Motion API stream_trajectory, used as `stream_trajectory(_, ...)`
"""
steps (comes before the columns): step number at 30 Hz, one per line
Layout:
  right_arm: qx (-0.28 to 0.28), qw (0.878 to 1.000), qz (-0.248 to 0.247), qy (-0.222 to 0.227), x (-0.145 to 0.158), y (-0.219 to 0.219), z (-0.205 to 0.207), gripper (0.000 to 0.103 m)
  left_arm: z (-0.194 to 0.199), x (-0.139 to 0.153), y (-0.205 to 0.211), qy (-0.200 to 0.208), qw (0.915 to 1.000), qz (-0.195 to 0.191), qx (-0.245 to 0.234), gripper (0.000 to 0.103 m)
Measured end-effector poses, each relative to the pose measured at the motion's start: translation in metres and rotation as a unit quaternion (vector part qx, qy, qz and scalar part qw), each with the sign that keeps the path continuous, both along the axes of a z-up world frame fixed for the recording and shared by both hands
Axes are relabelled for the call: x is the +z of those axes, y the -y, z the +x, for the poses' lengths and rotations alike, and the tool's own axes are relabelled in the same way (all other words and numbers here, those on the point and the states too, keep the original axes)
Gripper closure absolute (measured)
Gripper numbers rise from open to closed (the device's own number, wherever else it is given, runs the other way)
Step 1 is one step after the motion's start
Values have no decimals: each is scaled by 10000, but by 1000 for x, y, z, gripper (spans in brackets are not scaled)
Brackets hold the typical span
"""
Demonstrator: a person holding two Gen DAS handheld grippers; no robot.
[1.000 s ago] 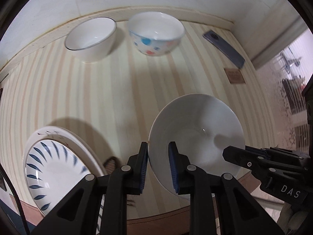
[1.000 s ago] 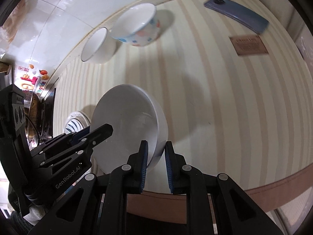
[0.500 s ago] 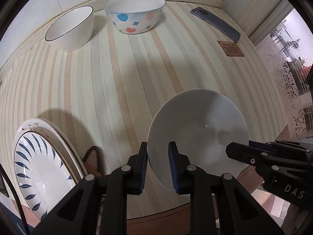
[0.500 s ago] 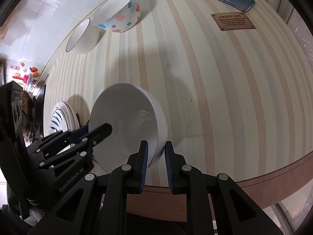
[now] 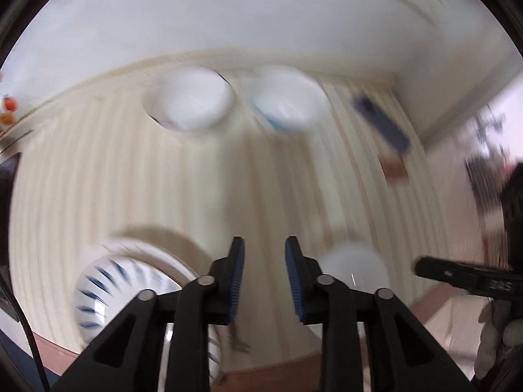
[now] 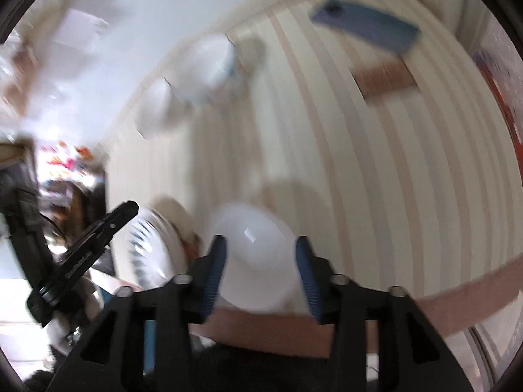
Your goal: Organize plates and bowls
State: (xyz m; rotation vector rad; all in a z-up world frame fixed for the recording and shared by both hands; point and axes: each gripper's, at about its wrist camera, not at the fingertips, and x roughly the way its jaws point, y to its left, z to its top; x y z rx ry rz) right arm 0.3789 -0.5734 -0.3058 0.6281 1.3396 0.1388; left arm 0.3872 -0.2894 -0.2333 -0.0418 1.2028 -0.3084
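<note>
Both views are smearing w/ motion blur, so fine detail is unreadable.

Left gripper (image 5: 264,281): fingers are standing apart, nothing between them, only striped worktop (image 5: 130,179) showing thru the gap.

Right gripper (image 6: 260,277): fingers are spread wide, straddling the plain white bowl (image 6: 253,248). Bowl is sitting between the pads, just ahead of them, near the worktop's front edge. Can't tell if pads are touching its wall; it looks free, not clamped.

Key relation: from the left gripper the same bowl (image 5: 354,271) is lying to the right of the fingers, close by. Round, so no long axis. Right gripper is nearer, already bracketing it.

Blue-patterned plate (image 5: 130,294) is lying to the left of the left fingers, also close. Two more bowls are sitting at the far wall: black-rimmed bowl (image 5: 191,103) and spotted bowl (image 5: 287,103), just beside each other, well apart from both grippers.
</note>
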Motion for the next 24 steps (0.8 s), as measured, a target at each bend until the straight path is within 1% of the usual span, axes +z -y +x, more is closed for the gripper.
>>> stream_trajectory(1,36,9999,78,85,6,-3,10,52,13,6,-11,69,9998,-23,164,74)
stream_trajectory(2,177,9994,197,208,14,-13,30,52,24,8,-21,115,9994,-11,313,74)
stream_trajectory(4,423,9980,283,365,21,-32,61,52,55,7,-44,117,9977,26,674,74)
stream_trajectory(6,659,9962,243,511,24,-55,101,52,84,-2,-64,-1,9952,3,984,74)
stream_trajectory(8,928,9935,82,656,22,-80,147,52,104,-13,-76,-122,9933,-19,1151,74)
stream_trajectory(9,1120,9914,-7,671,17,-95,174,52,114,-19,-81,-190,9921,-36,1239,74)
stream_trajectory(11,1407,9875,-202,677,8,-116,210,52,135,-34,-89,-358,9895,-106,1393,74)
stream_trajectory(13,1739,9821,-476,548,-8,-138,250,52,147,-48,-90,-510,9875,-216,1477,74)
stream_trajectory(17,2217,9703,-917,304,-37,-164,295,54,163,-73,-84,-769,9855,-280,1485,74)
stream_trajectory(19,2440,9637,-1068,172,-55,-169,305,66,169,-86,-80,-910,9840,-322,1500,74)
stream_trajectory(21,2633,9578,-1154,38,-66,-175,306,85,172,-93,-77,-942,9830,-348,1539,75)
stream_trajectory(23,2720,9551,-1167,-115,-80,-178,308,87,173,-95,-76,-857,9834,-363,1557,84)
stream_trajectory(24,2752,9538,-1199,-111,-82,-179,307,87,174,-96,-75,-839,9839,-331,1545,85)
